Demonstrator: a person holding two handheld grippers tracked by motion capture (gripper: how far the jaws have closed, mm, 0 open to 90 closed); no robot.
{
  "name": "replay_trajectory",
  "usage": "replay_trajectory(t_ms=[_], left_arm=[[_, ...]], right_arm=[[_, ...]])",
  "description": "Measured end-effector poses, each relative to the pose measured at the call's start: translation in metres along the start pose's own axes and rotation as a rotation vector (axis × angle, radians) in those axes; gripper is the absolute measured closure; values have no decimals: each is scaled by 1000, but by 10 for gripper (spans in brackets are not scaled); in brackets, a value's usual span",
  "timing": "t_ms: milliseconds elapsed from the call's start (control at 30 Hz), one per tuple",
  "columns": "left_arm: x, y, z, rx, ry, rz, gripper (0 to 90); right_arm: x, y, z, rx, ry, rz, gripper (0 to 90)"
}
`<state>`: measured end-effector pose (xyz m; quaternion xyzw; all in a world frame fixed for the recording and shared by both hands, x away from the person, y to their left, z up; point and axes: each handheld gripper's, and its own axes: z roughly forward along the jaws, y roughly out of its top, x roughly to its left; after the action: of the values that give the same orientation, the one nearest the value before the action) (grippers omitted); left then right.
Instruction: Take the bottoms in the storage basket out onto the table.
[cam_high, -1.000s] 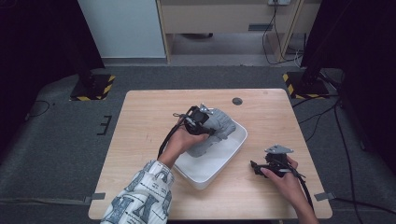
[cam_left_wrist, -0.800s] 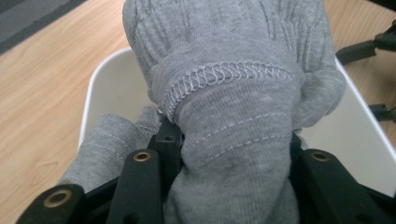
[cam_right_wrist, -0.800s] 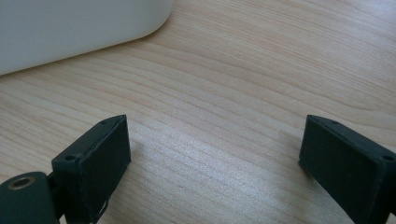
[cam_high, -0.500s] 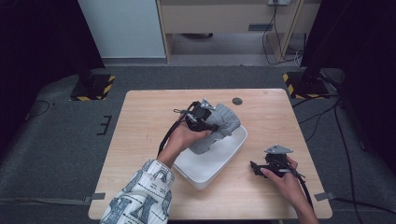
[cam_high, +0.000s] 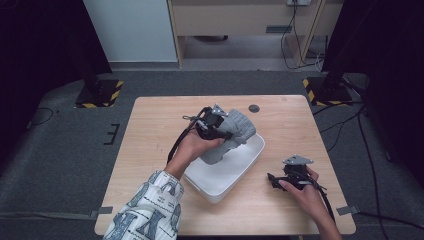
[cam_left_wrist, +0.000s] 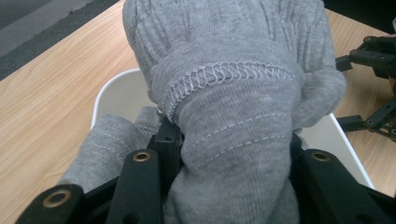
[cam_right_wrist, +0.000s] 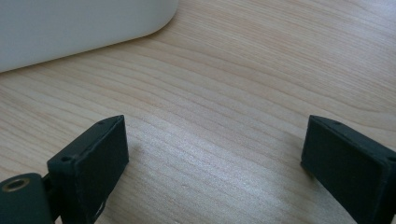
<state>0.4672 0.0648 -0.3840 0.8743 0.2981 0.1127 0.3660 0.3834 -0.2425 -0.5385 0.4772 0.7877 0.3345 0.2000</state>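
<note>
The left hand-held gripper clamps a grey knit garment above the white tub. The right hand-held gripper rests open on the table beside the tub.

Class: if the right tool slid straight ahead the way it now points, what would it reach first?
Probably the white tray: the open right tool has bare table ahead, then the tray's wall.

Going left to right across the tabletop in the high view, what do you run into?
Left gripper shut on the grey knitted garment → small dark round disc near the far edge → right gripper, jaws open over bare wood. The white tub lies under the garment and spans the middle, so I've left it out.
</note>
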Motion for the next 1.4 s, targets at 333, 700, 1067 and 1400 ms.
replay_trajectory(t_ms=[333,700,1067,1400], left_arm=[[-2,7,-13,-18,-3,14,570],[-2,7,-17,-12,11,26,569],[2,5,-26,-24,18,21,567],[5,6,-34,-54,23,16,567]], right_arm=[[0,0,0,3,3,1,66],[0,1,1,16,11,-7,13],[-3,0,1,18,1,2,7],[-3,0,1,20,2,-1,7]])
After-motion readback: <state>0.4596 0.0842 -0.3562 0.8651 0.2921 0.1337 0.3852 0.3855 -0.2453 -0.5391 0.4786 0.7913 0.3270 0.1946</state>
